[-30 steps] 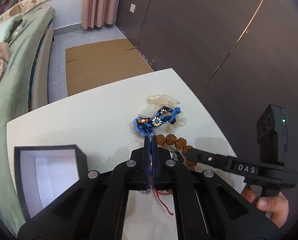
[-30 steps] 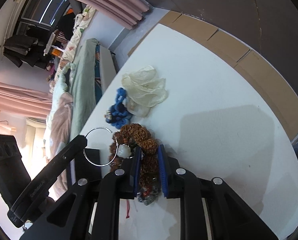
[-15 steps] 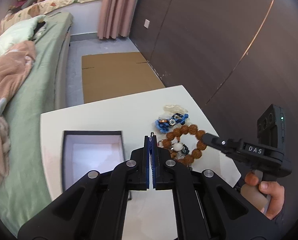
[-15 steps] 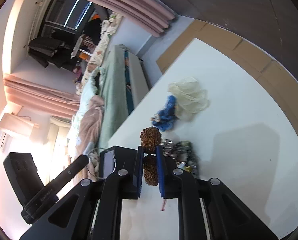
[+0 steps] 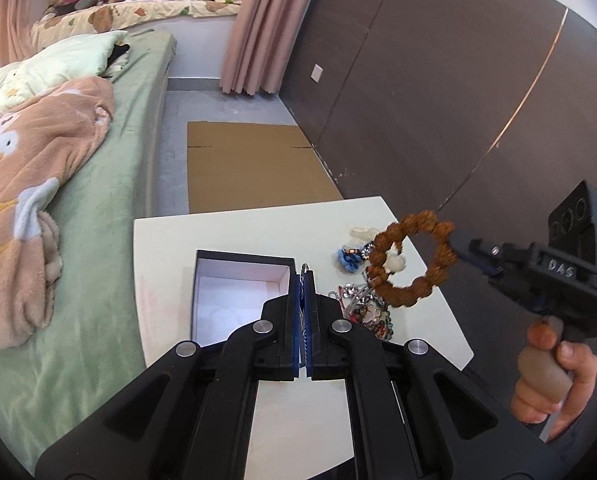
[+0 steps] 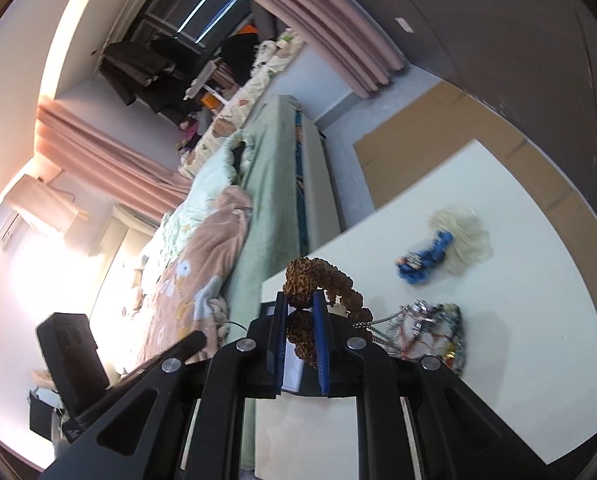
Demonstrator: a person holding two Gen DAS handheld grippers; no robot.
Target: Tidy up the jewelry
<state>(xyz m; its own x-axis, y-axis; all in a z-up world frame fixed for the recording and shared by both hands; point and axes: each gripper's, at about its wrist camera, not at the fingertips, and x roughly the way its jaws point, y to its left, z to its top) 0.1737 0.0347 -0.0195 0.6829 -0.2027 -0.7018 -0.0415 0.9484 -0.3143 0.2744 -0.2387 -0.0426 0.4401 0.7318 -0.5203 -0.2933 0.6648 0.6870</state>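
Observation:
My right gripper (image 6: 300, 304) is shut on a brown rough-bead bracelet (image 5: 412, 258), which hangs in the air above the white table (image 5: 234, 228); it also shows between the jaws in the right wrist view (image 6: 322, 280). My left gripper (image 5: 304, 276) is shut on a thin silver hoop (image 5: 305, 267), just right of the open black box (image 5: 238, 292) with a white lining. A blue braided bracelet (image 5: 348, 258), a cream pouch (image 6: 462, 234) and a pile of glittery jewelry (image 5: 368, 312) lie on the table.
A green bed with a peach blanket (image 5: 38, 168) runs along the table's left side. A cardboard sheet (image 5: 250, 168) lies on the floor beyond. A dark wall panel (image 5: 438, 80) stands on the right.
Both grippers have risen away from the table. The right one lifted the brown bead bracelet off the pile into the air. The left one stays shut on the hoop.

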